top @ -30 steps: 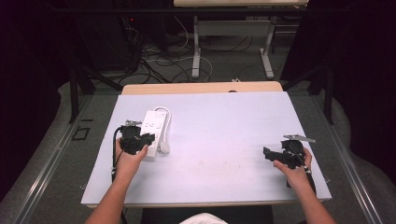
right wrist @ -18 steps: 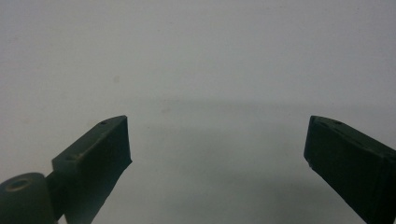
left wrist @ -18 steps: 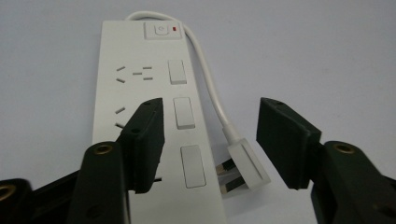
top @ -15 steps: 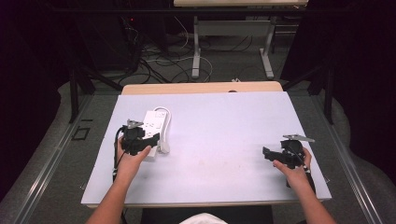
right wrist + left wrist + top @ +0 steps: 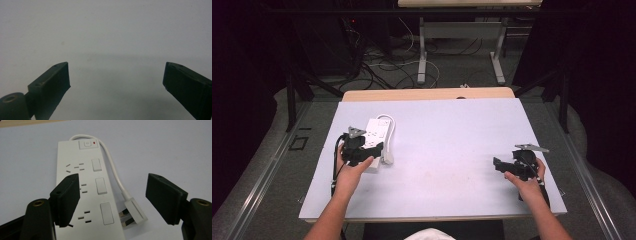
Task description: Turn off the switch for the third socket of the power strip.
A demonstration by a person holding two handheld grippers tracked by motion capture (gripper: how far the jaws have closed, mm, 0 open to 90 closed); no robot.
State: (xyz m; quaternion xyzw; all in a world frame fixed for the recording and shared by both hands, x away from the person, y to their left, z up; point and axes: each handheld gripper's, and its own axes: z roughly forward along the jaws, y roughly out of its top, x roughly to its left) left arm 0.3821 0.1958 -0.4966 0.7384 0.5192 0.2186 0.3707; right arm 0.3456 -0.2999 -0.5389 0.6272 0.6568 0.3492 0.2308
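The left tongs [image 5: 112, 200] are spread wide right over the power strip [image 5: 85, 195], which runs long, away from them; the plug [image 5: 133, 211] lies between the jaws. The right tongs [image 5: 502, 165], also spread, are far off on the surface [image 5: 452, 145]

The power strip [image 5: 82, 192] is white, with a white cord [image 5: 112, 170] and a white plug [image 5: 135, 211]. A tiny red light [image 5: 94, 143] sits by its top switch. Both grippers [image 5: 362, 148] [image 5: 512, 165] are black. The table top [image 5: 452, 150] is pale grey-blue, with a light wood edge [image 5: 427, 94] at the back.
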